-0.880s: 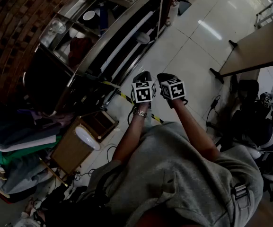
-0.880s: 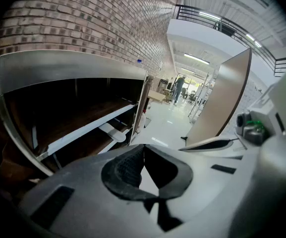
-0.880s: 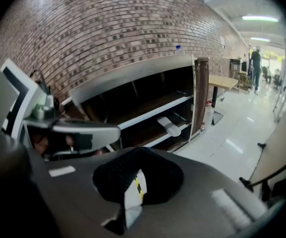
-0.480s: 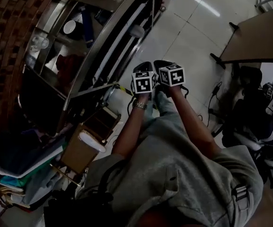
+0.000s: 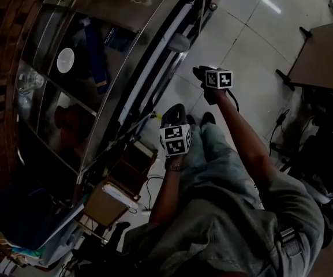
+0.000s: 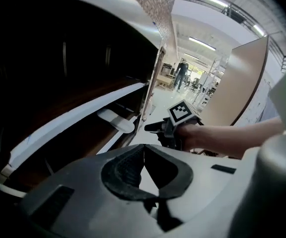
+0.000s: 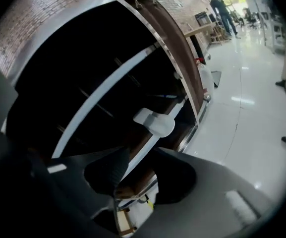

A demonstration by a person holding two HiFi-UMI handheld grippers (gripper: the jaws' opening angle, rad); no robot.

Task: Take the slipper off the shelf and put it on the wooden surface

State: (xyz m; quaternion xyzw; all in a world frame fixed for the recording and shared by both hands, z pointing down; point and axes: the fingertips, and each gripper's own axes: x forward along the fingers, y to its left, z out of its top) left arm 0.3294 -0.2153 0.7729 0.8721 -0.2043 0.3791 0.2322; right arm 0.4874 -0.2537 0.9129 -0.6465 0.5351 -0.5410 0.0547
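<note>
Left gripper (image 6: 143, 155): jaws closed, tips meeting w/ only a thin slit below them. Nothing btw the pads and no contact w/ anything. Held low, close to the person's body, nose angled down toward the lower front of the shelf unit (image 5: 123, 62).
Right gripper (image 7: 140, 155): jaws part-open w/ a moderate gap, gripping nothing. Through the gap only the shelf's brown board edge and a pale rail show, farther off and untouched. Held out further fwd than the left gripper, also tilted down toward the shelf.
Slipper (image 7: 155, 122): white, lying on a brown shelf board at that board's front edge, just beside the long pale rail. In the right gripper view it sits ahead of and above the jaws. Apart from both grippers, neither touching it.
Shelf unit: dark, metal-edged, several tiers, along the left of the head view. A white round dish (image 5: 66, 60) sits on an upper tier.
Wooden table top (image 5: 325, 51): upper right of the head view, across the light tiled floor (image 5: 241, 45), well apart from shelf and slipper.
Person: grey top, both forearms stretched fwd, wristwatch (image 5: 175, 167) on the left wrist.
</note>
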